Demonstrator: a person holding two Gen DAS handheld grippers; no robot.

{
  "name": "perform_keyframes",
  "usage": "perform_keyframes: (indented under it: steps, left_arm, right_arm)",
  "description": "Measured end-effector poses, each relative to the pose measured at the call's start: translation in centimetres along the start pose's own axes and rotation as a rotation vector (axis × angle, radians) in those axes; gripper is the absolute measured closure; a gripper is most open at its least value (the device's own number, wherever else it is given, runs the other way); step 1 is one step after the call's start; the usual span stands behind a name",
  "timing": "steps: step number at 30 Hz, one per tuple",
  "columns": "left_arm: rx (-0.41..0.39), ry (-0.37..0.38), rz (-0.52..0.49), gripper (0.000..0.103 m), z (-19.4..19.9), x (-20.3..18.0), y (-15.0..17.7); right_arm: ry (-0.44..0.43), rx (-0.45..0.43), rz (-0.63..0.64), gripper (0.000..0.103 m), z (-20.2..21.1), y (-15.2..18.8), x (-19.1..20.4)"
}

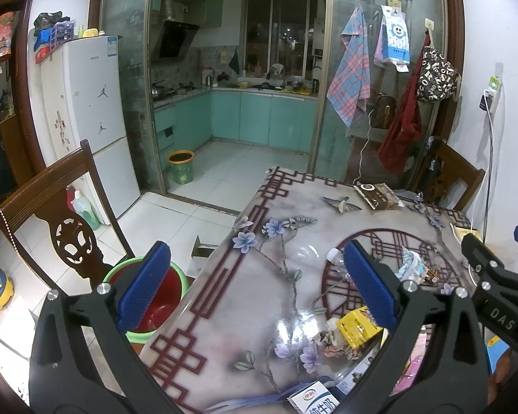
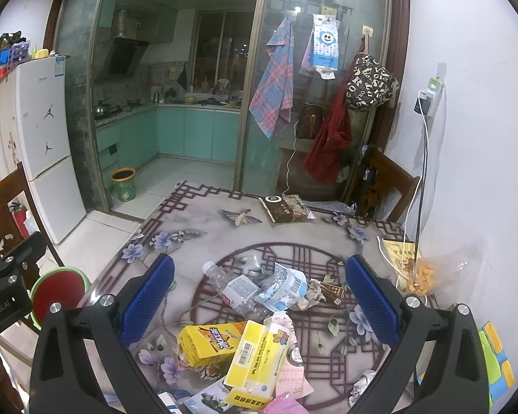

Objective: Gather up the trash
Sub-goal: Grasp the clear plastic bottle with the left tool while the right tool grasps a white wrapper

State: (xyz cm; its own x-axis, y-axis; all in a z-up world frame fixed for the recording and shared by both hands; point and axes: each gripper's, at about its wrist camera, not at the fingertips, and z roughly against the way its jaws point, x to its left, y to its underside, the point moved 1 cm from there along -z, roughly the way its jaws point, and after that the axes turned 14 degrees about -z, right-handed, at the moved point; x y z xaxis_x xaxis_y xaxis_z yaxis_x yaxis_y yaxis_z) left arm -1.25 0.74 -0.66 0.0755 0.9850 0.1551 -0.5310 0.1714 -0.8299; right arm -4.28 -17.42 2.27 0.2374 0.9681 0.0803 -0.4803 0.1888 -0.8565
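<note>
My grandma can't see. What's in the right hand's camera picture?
The open right gripper hovers over trash on a flower-patterned table: a crushed clear plastic bottle, a yellow drink carton and a yellow tissue packet. A red basin with a green rim sits left; a kitchen lies beyond.

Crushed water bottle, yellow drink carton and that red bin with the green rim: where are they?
crushed water bottle (image 2: 232, 288), right wrist view, on its label.
yellow drink carton (image 2: 209, 341), right wrist view, on its printed front.
red bin (image 1: 162, 307), left wrist view, on its red inside wall.

Open right claw (image 2: 259, 296) hovers over a patterned table (image 2: 190, 241) strewn with a crushed plastic bottle (image 2: 233, 289), yellow carton (image 2: 207, 343) and wrappers (image 2: 283, 289).
</note>
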Motion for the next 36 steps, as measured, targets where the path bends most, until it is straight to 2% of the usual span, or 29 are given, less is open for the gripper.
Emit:
perform_keyframes:
  steps: [6, 21, 29, 32, 33, 36]
  left_arm:
    - [0.010, 0.002, 0.004, 0.005, -0.3, 0.7, 1.2]
    - [0.021, 0.003, -0.013, 0.005, -0.8, 0.4, 1.1]
    - [0.047, 0.033, -0.044, 0.005, -1.5, -0.4, 1.2]
    - [0.084, 0.088, -0.046, 0.005, -2.5, -0.7, 1.4]
    - [0.106, 0.125, -0.040, 0.005, -3.1, -0.8, 1.7]
    - [0.154, 0.206, -0.061, 0.005, -4.7, -1.9, 2.0]
  right_arm:
    - [0.001, 0.000, 0.002, 0.007, 0.1, 0.0, 0.0]
    - [0.006, 0.022, -0.005, 0.007, -2.0, 0.5, -1.1]
    - [0.049, 0.022, 0.022, 0.007, -3.8, 0.9, -2.8]
    - [-0.020, 0.103, -0.015, 0.007, -5.6, 0.7, -4.8]
    - [-0.070, 0.160, -0.041, 0.007, -6.7, 0.8, -5.7]
    - [-0.122, 0.281, -0.079, 0.007, -9.7, 1.7, -7.7]
